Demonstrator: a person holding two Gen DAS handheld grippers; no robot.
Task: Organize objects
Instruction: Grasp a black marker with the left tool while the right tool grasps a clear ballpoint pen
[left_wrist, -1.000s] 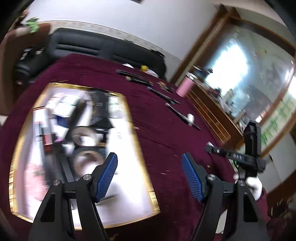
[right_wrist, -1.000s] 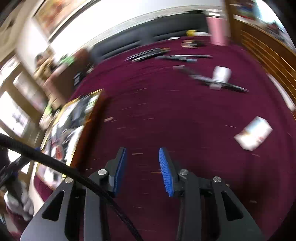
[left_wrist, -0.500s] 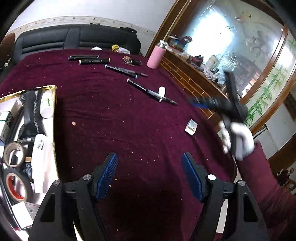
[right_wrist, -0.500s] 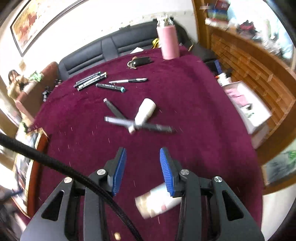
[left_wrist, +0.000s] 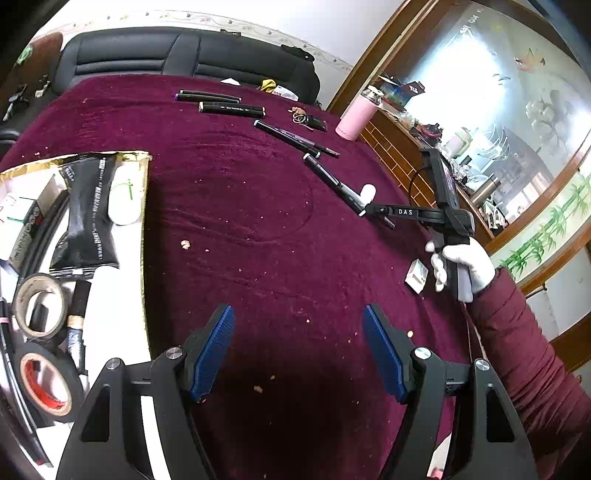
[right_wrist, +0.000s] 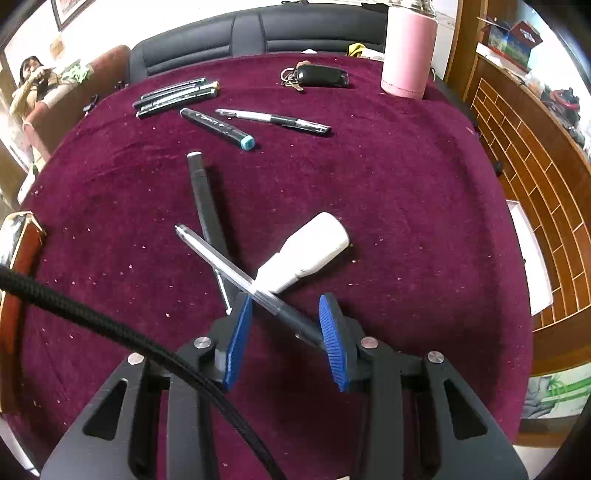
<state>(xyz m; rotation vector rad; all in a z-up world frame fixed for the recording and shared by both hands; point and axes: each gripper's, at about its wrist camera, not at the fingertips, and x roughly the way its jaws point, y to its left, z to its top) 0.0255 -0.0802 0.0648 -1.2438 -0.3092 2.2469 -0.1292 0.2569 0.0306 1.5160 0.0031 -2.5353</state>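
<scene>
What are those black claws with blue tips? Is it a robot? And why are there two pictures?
No robot: a person holds two grabber tools, one in each hand. Each tool carries a camera looking along its blue fingers, so you get two pictures.

The left gripper is open above the red tablecloth, beside a tray with tape rolls. You can see the person's gloved hand holding the other tool.

The right gripper is open around a clear pen, not squeezing it. The pen crosses a black marker beside a white bottle.

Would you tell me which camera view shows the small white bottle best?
The right wrist view: the white bottle lies close, sharp and whole, just beyond the right gripper. The left wrist view shows only its small far-off tip behind that gripper.
</scene>
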